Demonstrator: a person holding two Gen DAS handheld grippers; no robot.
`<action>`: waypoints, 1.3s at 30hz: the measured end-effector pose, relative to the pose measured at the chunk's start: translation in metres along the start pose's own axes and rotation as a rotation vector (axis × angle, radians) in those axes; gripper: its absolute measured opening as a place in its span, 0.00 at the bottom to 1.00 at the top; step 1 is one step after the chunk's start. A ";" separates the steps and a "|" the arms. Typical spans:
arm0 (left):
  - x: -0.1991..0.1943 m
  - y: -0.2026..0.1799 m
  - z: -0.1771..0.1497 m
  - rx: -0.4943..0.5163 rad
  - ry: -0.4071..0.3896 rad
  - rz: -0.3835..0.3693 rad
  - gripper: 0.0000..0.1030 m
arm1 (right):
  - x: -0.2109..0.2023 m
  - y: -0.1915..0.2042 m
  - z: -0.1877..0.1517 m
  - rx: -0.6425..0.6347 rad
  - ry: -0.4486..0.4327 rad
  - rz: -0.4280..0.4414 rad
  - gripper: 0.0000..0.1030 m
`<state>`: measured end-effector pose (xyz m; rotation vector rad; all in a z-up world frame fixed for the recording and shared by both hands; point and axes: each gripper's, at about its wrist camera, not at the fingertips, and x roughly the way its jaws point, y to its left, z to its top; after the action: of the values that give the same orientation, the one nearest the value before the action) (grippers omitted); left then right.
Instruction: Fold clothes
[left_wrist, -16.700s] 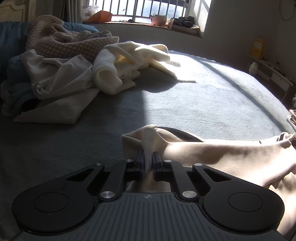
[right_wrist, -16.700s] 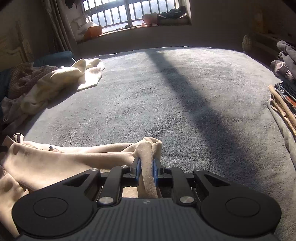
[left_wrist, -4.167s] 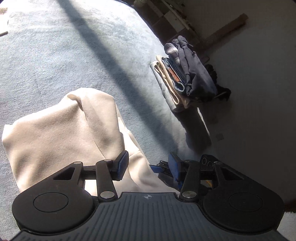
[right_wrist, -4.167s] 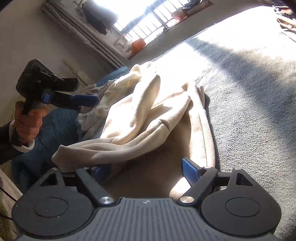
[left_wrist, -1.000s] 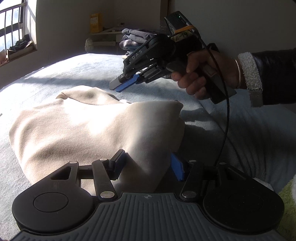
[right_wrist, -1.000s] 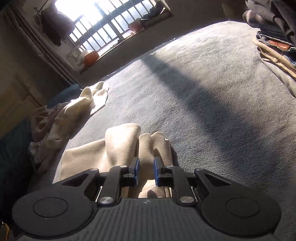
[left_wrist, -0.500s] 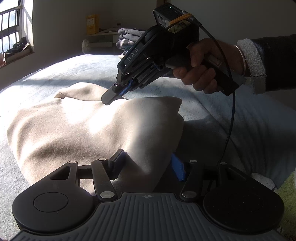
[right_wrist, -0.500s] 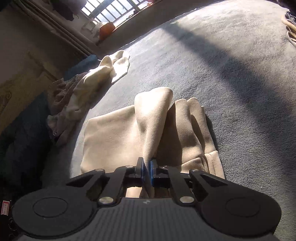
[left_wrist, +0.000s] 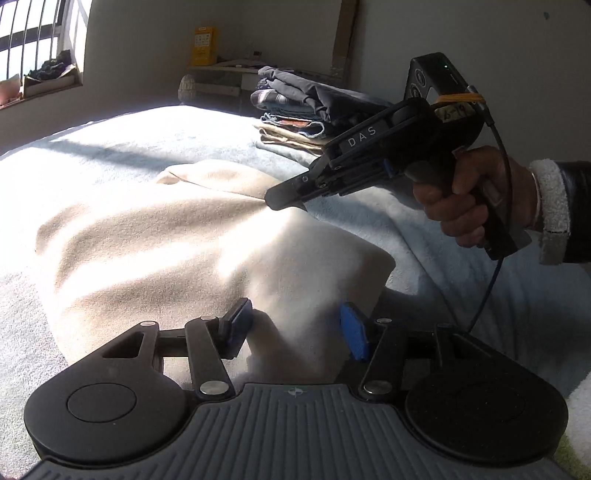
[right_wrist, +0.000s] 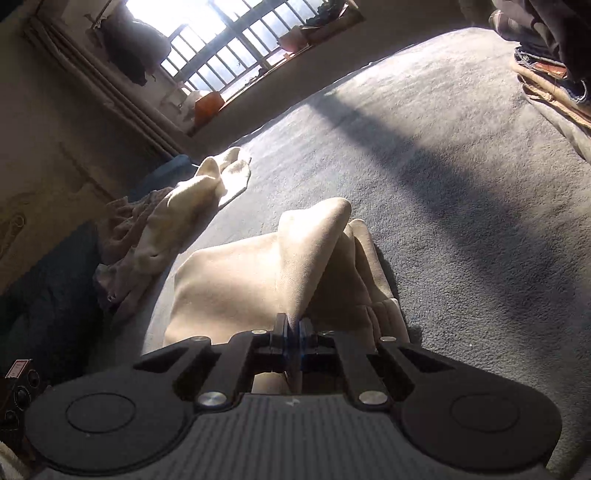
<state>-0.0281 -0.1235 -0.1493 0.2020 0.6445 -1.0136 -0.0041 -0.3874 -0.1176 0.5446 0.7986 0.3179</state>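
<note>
A cream garment (left_wrist: 177, 236) lies partly folded on the grey bed cover (left_wrist: 110, 136). My left gripper (left_wrist: 295, 325) is open, its blue pads on either side of the garment's near corner without pinching it. In the left wrist view my right gripper (left_wrist: 284, 201) is shut on a fold of the garment near its far side and lifts it. In the right wrist view the right gripper (right_wrist: 291, 332) is shut on the cream garment (right_wrist: 258, 280), which rises in a peak in front of it.
A stack of folded clothes (left_wrist: 306, 114) sits at the far edge of the bed, also at the right in the right wrist view (right_wrist: 554, 74). A heap of unfolded clothes (right_wrist: 159, 225) lies at the left near a barred window (right_wrist: 229, 55).
The right gripper has closed on a fold of the garment and raised it a little. The left gripper has stayed open at the near corner.
</note>
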 end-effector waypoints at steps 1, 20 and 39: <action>0.002 -0.002 -0.001 0.008 0.001 0.003 0.52 | 0.002 0.000 0.000 -0.015 0.009 -0.015 0.06; 0.018 -0.009 -0.003 0.028 0.030 0.011 0.56 | 0.015 0.097 -0.018 -0.659 -0.056 -0.166 0.09; 0.003 0.016 -0.024 0.007 -0.051 0.170 0.50 | 0.040 0.078 0.026 -0.594 -0.061 -0.260 0.16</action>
<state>-0.0230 -0.1063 -0.1723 0.2324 0.5680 -0.8551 0.0371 -0.3140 -0.0820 -0.1067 0.6649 0.2792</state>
